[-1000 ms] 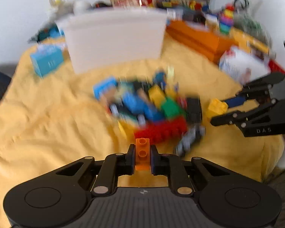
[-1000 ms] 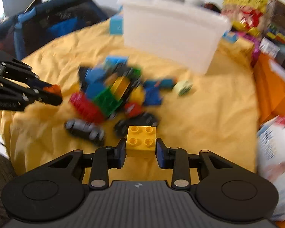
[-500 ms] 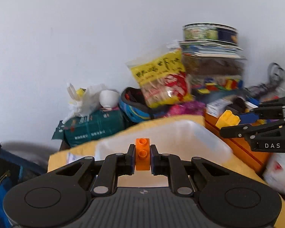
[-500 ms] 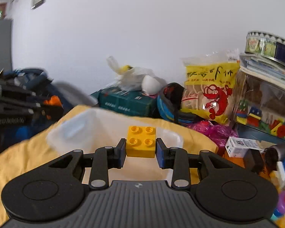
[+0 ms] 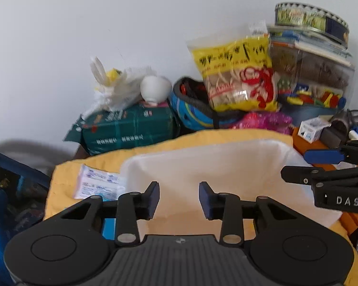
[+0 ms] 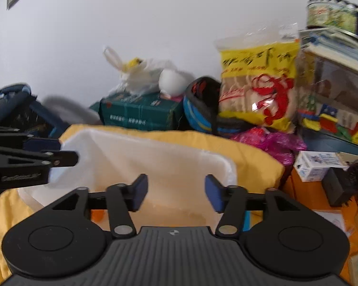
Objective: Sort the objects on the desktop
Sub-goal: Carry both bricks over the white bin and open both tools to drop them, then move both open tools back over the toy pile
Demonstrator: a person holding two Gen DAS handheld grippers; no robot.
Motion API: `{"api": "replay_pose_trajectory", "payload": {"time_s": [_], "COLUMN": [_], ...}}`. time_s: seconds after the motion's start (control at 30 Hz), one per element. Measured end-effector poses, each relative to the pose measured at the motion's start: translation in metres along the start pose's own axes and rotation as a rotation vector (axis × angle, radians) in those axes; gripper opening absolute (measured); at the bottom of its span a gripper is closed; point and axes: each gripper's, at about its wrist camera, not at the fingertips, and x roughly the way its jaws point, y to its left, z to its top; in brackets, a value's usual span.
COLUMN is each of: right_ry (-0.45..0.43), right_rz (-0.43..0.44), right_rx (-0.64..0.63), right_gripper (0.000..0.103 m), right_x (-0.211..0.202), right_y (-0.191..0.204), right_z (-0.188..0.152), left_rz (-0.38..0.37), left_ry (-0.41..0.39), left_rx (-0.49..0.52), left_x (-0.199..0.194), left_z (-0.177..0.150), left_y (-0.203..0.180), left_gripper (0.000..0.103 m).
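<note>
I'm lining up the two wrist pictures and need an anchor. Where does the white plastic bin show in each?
Left wrist view: the white plastic bin fills the lower centre, just beyond the open left tongs.
Right wrist view: lower centre-left, beyond the open right tongs.
Shared landmark: the yellow snack bag, behind the bin to the right.

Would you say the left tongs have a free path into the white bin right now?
Probably yes: the left tongs are open and empty above the white bin, nothing between; the right tongs sit alongside.
</note>
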Motion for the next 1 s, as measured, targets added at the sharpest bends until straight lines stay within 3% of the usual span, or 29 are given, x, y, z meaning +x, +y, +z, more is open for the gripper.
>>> {"api": "replay_pose_trajectory", "payload": {"time_s": [0.07, 0.13, 0.2, 0.3, 0.47, 0.57, 0.7, 0.8, 0.9, 1.0], "right_ry": [-0.012, 0.0, 0.017, 0.061, 0.2, 0.156, 0.262, 0.291, 0.32, 0.367], "right_rz": [0.003, 0.015, 0.03, 0.022, 0.001, -0.012, 0.089, 0.107, 0.152, 0.217], "right_rx": [0.023, 0.039, 0.047, 0.045, -0.105, -0.213, -0.15, -0.135, -0.158, -0.1], "right_gripper": [0.068, 0.079, 0.085, 0.103, 0.103, 0.103, 0.102, 0.096, 0.088, 0.077], "right_x": [-0.018, -0.032, -0.05, -0.077, -0.101, -0.121, -0.115, -0.115, -0.119, -0.116], "right_y": [0.004, 0.007, 0.01, 0.018, 0.042, 0.053, 0.051, 0.054, 0.061, 0.058], "right_z": [-0.001, -0.003, -0.01, -0.025, -0.061, -0.091, -0.136, -0.165, -0.183, -0.195], "left_rz": [-0.007, -0.02, -0.037, -0.079, -0.095, -0.08, -0.056, -0.09, -0.118, -0.126], "left_ry": [-0.021, -0.031, -0.027, 0.014, 0.158, 0.194, 0.211, 0.219, 0.249, 0.251], "left_rx": [-0.008, -0.018, -0.016, 0.005, -0.03, -0.055, -0.033, 0.042, 0.094, 0.134], "left_x": [-0.015, -0.038, -0.059, -0.088, -0.114, -0.128, -0.136, -0.143, -0.146, -0.148], "left_z": [0.003, -0.002, -0.013, -0.043, -0.102, -0.135, -0.168, -0.183, -0.195, -0.205], "left_y": [0.003, 0.006, 0.008, 0.005, -0.002, -0.007, -0.017, -0.028, -0.037, -0.047], "left_gripper": [0.049, 0.068, 0.071, 0.071, 0.071, 0.071, 0.071, 0.071, 0.071, 0.071]}}
